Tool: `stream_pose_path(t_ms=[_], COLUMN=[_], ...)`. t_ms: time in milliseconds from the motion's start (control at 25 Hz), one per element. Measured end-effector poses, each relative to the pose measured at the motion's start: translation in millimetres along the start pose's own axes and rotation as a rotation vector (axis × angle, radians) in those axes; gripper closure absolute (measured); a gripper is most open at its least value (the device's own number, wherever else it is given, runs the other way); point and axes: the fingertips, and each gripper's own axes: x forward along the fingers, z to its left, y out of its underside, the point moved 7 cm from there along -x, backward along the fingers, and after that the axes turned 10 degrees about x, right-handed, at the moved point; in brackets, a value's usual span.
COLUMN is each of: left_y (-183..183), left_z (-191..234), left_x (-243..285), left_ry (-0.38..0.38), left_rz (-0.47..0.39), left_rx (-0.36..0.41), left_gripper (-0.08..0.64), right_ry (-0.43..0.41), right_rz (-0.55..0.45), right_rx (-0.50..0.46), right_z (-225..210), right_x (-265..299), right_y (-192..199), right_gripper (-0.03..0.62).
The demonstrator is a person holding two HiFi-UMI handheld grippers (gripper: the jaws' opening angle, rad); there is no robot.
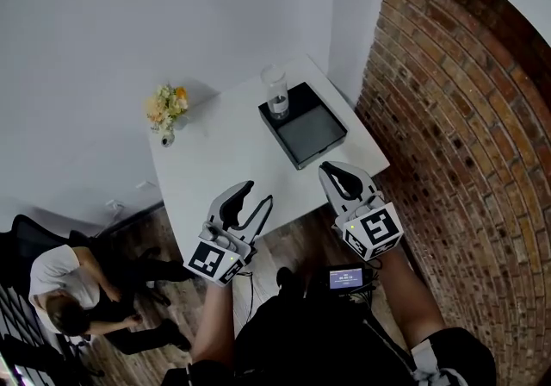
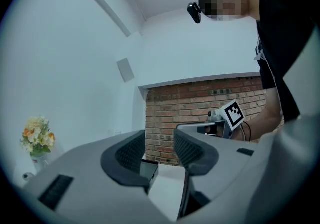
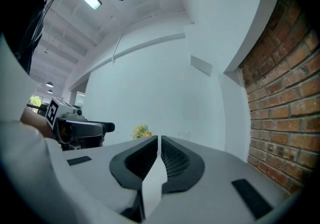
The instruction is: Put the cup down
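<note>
Seemingly done with the clear cup, upright on the black tray: holding left gripper part-open, right gripper closed, both empty, well back

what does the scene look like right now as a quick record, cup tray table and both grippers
cup: clear, upright, at the far corner of the tray
tray: black, on the right part of the table
table: white, flowers at its far left corner
left gripper: jaws apart, nothing between them, over the table's near edge
right gripper: jaws together, empty, over the near edge
task state: cup is down, neither gripper touches it
</note>
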Motion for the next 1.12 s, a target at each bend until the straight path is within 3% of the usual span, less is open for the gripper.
stream_pose_path(t_ms=[640, 1120], left_y=[2.4, 2.2], left_z=[-13.5, -12.9], left_x=[2.8, 3.0], left_ry=[0.009, 0.005], left_rz=[0.003, 0.004], left_rx=[-0.013, -0.014], left_gripper=[0.451, 0.453], right_ry=[-0.050, -0.052], right_rz=[0.028, 0.027], right_rx=[-0.013, -0.017], right_z=[16.2, 15.9], right_x=[-3.9, -3.9], right_y=[2.5, 0.5], right_gripper=[0.580, 0.581])
